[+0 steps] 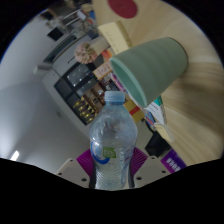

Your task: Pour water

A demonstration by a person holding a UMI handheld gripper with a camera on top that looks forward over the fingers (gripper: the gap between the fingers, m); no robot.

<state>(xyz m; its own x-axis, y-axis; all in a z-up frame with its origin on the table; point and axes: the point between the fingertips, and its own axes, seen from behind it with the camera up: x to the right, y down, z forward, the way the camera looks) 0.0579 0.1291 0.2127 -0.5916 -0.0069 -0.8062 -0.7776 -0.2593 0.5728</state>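
A clear plastic water bottle (110,140) with a pale blue cap and a purple-and-yellow label stands up between the fingers of the gripper (112,172). Both purple pads (88,163) lie against its lower sides, so the gripper is clamped on the bottle. The whole scene appears tilted.

Just beyond the bottle's cap is a pale green tapered plastic cup (150,68), seen lying over in this tilted view, its wide mouth turned toward the bottle's cap and its narrower base pointing away. The cap sits close under the cup's rim; whether they touch cannot be told.

The cup rests against a light wooden counter (185,125) with a visible grain. On the counter past the cup is a dark red round disc (125,8). Beside the bottle and near the cup's rim lies a clutter of small coloured boxes and cards (158,112), leaving little free space there. On the other side, a stack of dark and grey boxed equipment (80,70) stands before a plain white wall (35,90), where there is more open room.
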